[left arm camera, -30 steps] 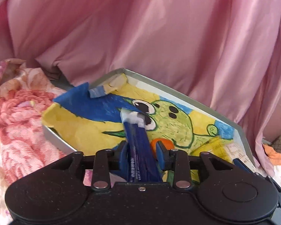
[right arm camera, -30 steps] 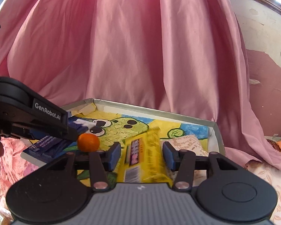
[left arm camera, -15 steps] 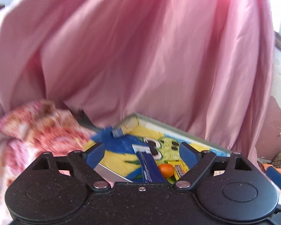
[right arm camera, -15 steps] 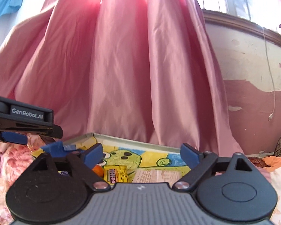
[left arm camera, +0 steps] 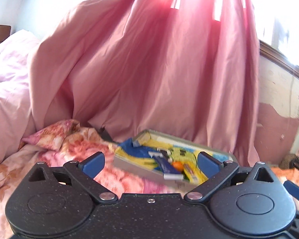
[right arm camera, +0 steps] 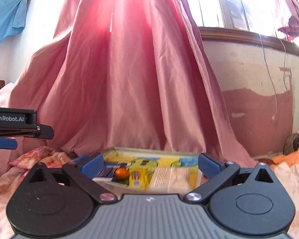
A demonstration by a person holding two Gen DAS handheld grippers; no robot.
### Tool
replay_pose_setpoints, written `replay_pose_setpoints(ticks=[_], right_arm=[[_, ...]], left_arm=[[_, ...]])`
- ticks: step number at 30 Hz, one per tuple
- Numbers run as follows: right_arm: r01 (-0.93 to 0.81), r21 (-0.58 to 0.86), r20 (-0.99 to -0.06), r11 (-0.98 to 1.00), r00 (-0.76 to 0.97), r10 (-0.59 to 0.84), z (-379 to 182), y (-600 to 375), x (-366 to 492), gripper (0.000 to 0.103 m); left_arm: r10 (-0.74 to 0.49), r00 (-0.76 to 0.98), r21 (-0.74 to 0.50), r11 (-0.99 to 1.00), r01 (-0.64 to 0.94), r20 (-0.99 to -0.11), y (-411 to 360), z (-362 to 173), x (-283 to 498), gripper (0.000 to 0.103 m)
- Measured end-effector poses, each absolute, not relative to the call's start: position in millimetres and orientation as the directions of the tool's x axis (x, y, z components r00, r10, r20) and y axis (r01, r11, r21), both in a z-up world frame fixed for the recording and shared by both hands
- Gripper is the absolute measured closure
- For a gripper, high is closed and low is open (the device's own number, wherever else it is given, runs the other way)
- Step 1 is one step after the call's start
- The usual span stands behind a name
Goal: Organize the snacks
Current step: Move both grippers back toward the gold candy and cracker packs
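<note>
Release step: both claws, left (left arm camera: 150, 162) and right (right arm camera: 150, 162), jaws just opened, empty; blue pack (left arm camera: 166, 164), yellow pack (right arm camera: 138, 176) in tray (right arm camera: 149, 151). Next: find another snack.

Both wrist views look nearly level over a flowered bedspread (left arm camera: 73, 149) toward a pink curtain (right arm camera: 129, 79). Both share the shallow tray (left arm camera: 129, 162) of snacks at lower centre, near, seen slightly from its left and right.

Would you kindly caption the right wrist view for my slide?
Open right gripper before a tray holding an orange and snack packets.
</note>
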State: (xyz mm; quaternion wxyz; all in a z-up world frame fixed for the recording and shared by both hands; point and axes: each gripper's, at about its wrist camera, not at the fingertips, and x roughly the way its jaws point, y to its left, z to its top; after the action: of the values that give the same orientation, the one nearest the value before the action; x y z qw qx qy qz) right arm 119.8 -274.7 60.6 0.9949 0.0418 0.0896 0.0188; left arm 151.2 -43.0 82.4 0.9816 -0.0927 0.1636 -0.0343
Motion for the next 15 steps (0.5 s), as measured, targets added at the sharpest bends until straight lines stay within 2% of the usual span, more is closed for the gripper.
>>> replay_pose_setpoints(ticks=[3, 9, 15], right_arm=[[-0.046, 0.078, -0.183, 0.996, 0.981, 0.060, 56, -272, 91, 0.000], [-0.049, 0.039, -0.189, 0.998, 0.980, 0.056, 51, -259, 55, 0.000], [-0.014, 0.016, -0.250, 1.000, 0.968, 0.018, 36, -246, 32, 0.000]], left_arm=[[-0.100, 0.937, -0.206, 0.978, 0.031, -0.334, -37, 71, 131, 0.004], [-0.088, 0.894, -0.199, 0.980, -0.001, -0.439, -29, 53, 105, 0.004], [-0.080, 0.835, -0.165, 0.986, -0.013, -0.544, -23, 33, 84, 0.004]])
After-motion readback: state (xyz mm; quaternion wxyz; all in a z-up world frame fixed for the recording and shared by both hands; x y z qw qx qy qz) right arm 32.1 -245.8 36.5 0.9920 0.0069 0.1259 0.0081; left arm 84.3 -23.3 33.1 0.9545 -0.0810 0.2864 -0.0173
